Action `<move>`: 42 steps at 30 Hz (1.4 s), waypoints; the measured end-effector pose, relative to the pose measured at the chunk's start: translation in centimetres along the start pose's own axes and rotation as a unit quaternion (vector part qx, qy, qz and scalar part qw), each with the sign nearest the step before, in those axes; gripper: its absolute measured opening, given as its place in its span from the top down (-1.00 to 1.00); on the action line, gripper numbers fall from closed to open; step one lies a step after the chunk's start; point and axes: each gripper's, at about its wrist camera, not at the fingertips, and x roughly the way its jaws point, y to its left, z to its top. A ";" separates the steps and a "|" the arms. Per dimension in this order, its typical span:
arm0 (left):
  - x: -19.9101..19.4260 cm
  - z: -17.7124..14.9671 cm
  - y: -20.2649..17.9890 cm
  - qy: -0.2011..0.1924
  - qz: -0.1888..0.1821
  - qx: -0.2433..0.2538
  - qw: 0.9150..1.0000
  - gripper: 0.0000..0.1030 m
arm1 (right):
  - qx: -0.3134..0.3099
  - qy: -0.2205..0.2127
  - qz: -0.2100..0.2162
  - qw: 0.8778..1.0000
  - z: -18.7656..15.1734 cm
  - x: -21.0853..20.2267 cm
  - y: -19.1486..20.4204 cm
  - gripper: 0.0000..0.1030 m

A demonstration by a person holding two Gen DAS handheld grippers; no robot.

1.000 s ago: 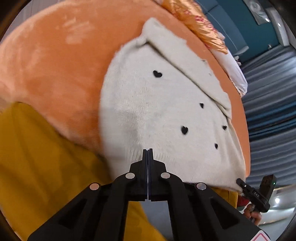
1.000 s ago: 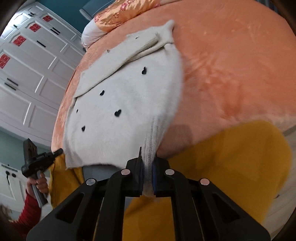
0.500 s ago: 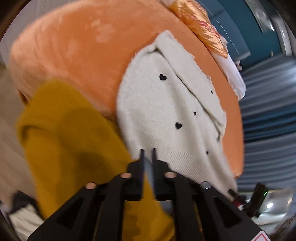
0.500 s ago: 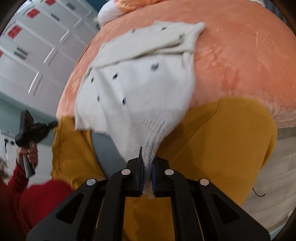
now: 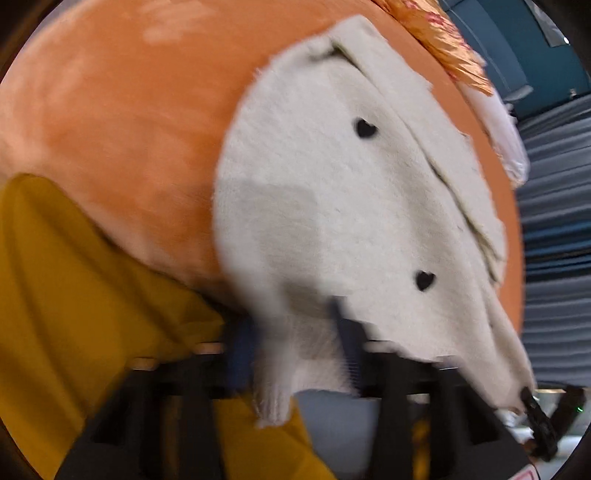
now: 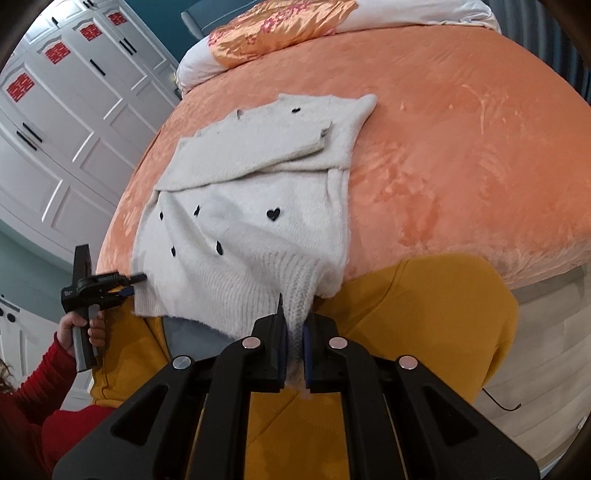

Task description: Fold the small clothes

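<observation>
A cream knit sweater (image 6: 251, 206) with small black hearts lies on an orange plush bed cover (image 6: 443, 140), its sleeves folded across the top. My right gripper (image 6: 293, 325) is shut on the ribbed hem at the sweater's right corner. In the left wrist view the sweater (image 5: 351, 206) fills the middle, blurred. My left gripper (image 5: 291, 350) has its jaws apart with the left hem corner hanging between them. The left gripper also shows in the right wrist view (image 6: 138, 277), at the hem's left edge.
A mustard yellow garment (image 6: 406, 317) hangs over the bed's near edge below the sweater. An orange satin pillow (image 6: 273, 26) and white pillows lie at the head. White wardrobe doors (image 6: 62, 122) stand to the left. Wood floor (image 6: 535, 369) shows at lower right.
My left gripper went from shut to open and closed in on the hem's left corner, now between its jaws. My right gripper kept its hold and lifted the right corner.
</observation>
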 end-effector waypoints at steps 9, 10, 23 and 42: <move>-8.6 -4.1 -1.7 -0.039 -0.059 0.058 0.996 0.93 | 0.024 0.013 -0.018 0.999 -1.6 -1.8 -2.5 0.90; -9.2 -4.3 -1.8 -0.041 -0.061 0.056 0.996 0.93 | 0.028 0.021 -0.018 0.999 -2.0 -1.7 -2.8 0.90; -20.6 0.3 -9.1 -0.163 -0.154 0.121 0.967 0.93 | -0.019 -0.080 0.078 0.994 5.3 -6.8 -0.6 0.90; 3.2 23.9 -7.9 -0.169 0.033 0.028 0.985 0.83 | 0.175 -0.128 0.030 0.976 25.4 20.0 -8.2 0.80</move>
